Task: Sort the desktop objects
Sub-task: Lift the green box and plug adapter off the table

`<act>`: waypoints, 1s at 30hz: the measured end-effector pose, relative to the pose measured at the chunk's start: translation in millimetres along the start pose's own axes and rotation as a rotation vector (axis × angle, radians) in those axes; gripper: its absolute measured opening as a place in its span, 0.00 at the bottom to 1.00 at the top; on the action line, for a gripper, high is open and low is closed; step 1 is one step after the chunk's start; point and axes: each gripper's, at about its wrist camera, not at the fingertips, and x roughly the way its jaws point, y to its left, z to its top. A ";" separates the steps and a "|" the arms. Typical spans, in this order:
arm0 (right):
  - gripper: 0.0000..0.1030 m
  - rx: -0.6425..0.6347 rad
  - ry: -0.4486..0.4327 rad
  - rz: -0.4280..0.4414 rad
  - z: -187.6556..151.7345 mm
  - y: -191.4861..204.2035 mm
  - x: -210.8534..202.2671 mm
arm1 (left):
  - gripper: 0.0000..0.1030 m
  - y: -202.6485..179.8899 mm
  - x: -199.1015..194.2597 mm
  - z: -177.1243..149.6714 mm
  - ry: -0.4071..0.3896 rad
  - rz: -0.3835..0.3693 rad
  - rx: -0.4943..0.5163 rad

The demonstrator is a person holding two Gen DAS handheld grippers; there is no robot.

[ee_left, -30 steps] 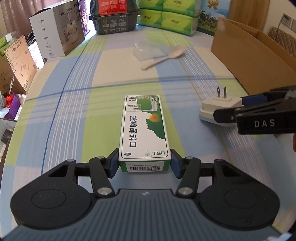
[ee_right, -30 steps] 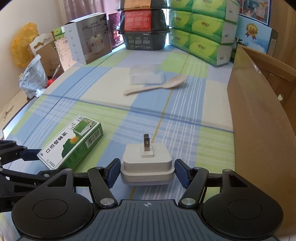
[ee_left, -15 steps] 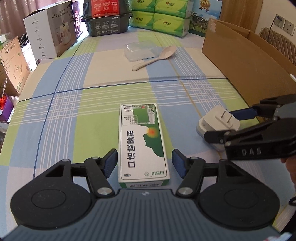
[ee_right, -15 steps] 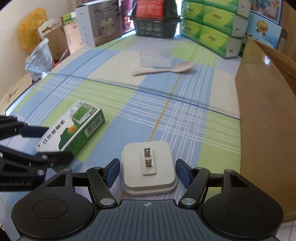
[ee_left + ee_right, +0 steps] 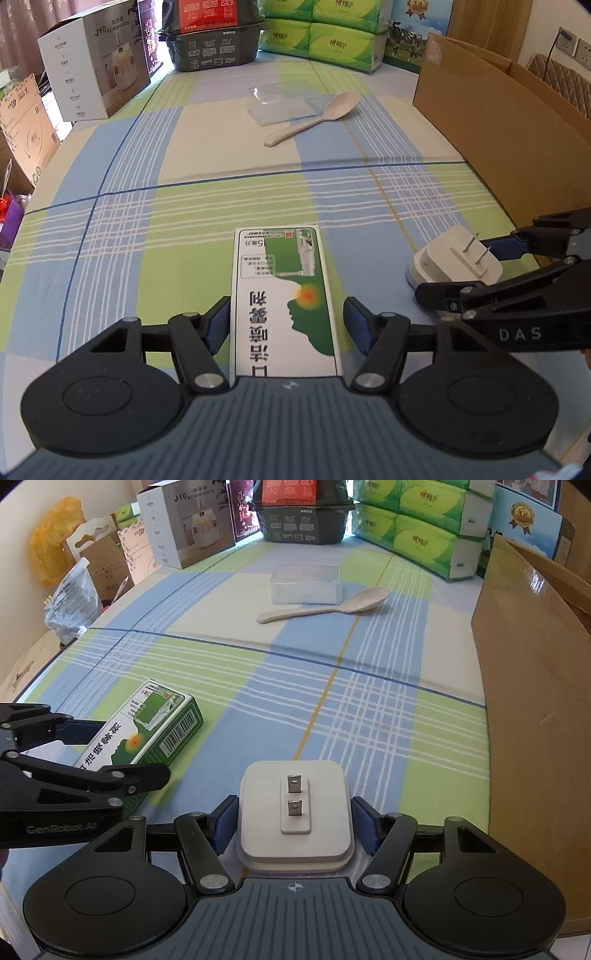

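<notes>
One spoon (image 5: 313,118), one plug (image 5: 294,814), two claws (image 5: 287,325).

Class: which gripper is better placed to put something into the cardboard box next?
Probably the right gripper: it straddles the white plug, with the cardboard box beside it on the right.

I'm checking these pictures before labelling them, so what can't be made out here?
- Left wrist view: the green box near end, hidden under the left gripper body.
- Both views: inside the cardboard carton, blocked by its wall.
- Right wrist view: the charger plug near edge, behind the right gripper body.
</notes>
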 end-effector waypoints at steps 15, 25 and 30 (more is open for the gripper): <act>0.60 0.031 -0.026 -0.003 4.7 -4.1 -4.0 | 0.49 0.7 6.0 3.4 0.018 0.038 -0.024; 0.60 0.041 -0.057 -0.011 7.6 -5.1 -7.8 | 0.49 -1.0 -2.1 5.6 -0.006 0.038 -0.037; 0.60 0.040 -0.064 -0.014 8.0 -4.2 -8.4 | 0.49 -2.3 -4.4 6.6 -0.016 0.033 -0.039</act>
